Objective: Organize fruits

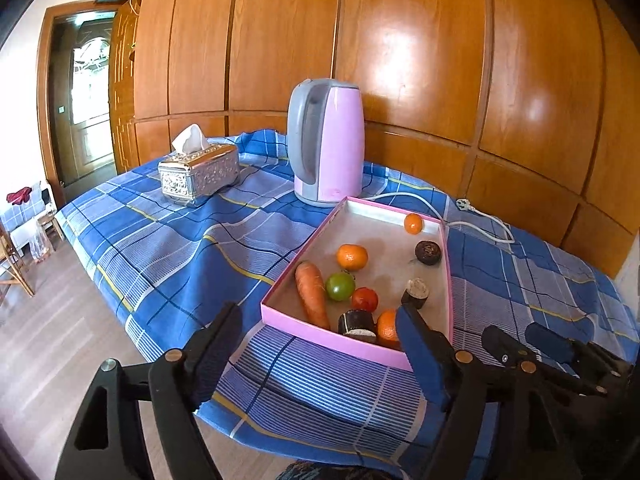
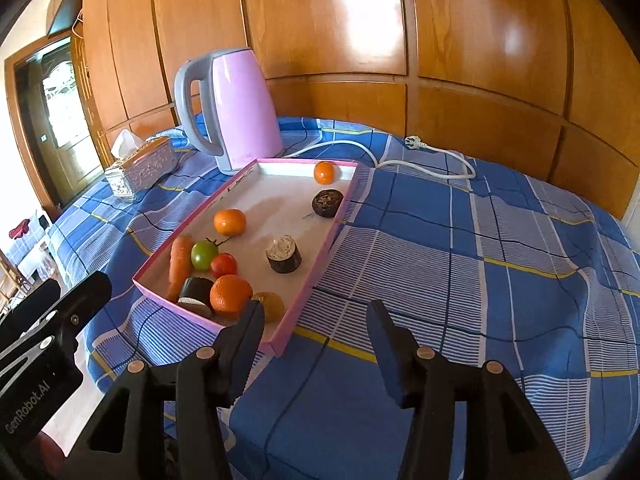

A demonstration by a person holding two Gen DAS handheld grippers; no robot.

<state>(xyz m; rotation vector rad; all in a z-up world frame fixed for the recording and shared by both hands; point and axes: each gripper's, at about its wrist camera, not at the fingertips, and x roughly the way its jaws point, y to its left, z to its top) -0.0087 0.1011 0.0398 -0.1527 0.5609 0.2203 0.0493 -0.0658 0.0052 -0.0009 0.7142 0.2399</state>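
Note:
A pink shallow box (image 1: 335, 338) (image 2: 320, 258) lies on the blue checked cloth. Inside it are a carrot (image 1: 312, 294) (image 2: 179, 266), a green tomato (image 1: 340, 286) (image 2: 204, 255), a red tomato (image 1: 365, 299) (image 2: 224, 265), several oranges (image 1: 352, 257) (image 2: 229, 222), a yellowish fruit (image 2: 272, 304) and dark cut pieces (image 1: 428, 253) (image 2: 284, 258). My left gripper (image 1: 316, 322) is open and empty before the box's near edge. My right gripper (image 2: 316, 316) is open and empty at the box's near right corner; it also shows in the left wrist view (image 1: 524, 340).
A pink and grey kettle (image 1: 326, 142) (image 2: 230, 114) stands behind the box, its white cord and plug (image 1: 466, 205) (image 2: 416, 143) lying on the cloth. A silver tissue box (image 1: 199, 172) (image 2: 140, 168) sits at the back left. A wooden panel wall backs the table; floor lies left.

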